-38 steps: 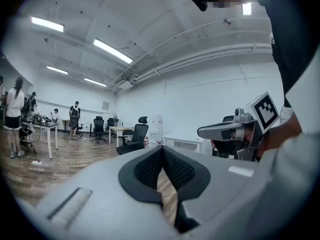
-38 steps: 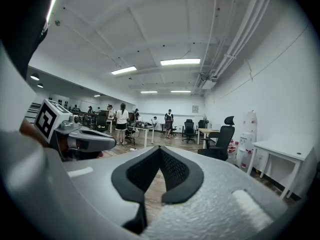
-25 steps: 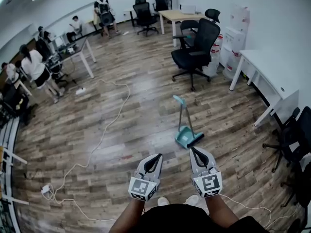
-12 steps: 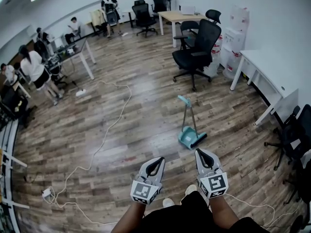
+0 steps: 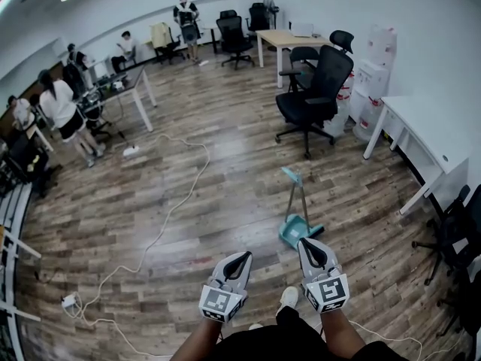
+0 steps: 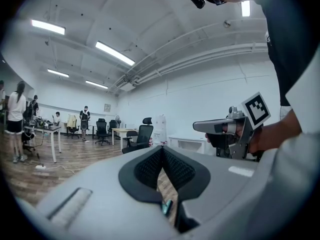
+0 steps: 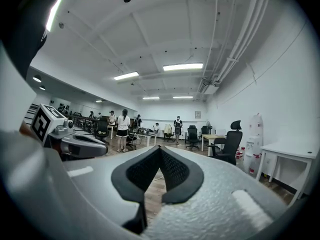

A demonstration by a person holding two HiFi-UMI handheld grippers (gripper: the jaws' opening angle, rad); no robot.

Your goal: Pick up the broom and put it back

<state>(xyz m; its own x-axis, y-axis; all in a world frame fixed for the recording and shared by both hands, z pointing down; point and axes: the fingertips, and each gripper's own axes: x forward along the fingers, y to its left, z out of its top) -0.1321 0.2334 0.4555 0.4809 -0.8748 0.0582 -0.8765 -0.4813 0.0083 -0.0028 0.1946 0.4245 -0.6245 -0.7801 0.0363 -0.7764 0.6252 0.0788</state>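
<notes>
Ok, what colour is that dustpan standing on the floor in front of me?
The dustpan is teal, clearest in the head view.

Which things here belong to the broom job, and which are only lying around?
For the job: broom and dustpan set, left gripper, right gripper; both shut, empty.
Just around: black office chair, white floor cable, white desk.

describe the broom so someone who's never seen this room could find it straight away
Find the big black office chair beside the white desk at the right of the head view. On the wood floor nearer the camera stands the broom and dustpan set, long handles up. It is the only teal thing there; the chair is black, the desk white.
</notes>
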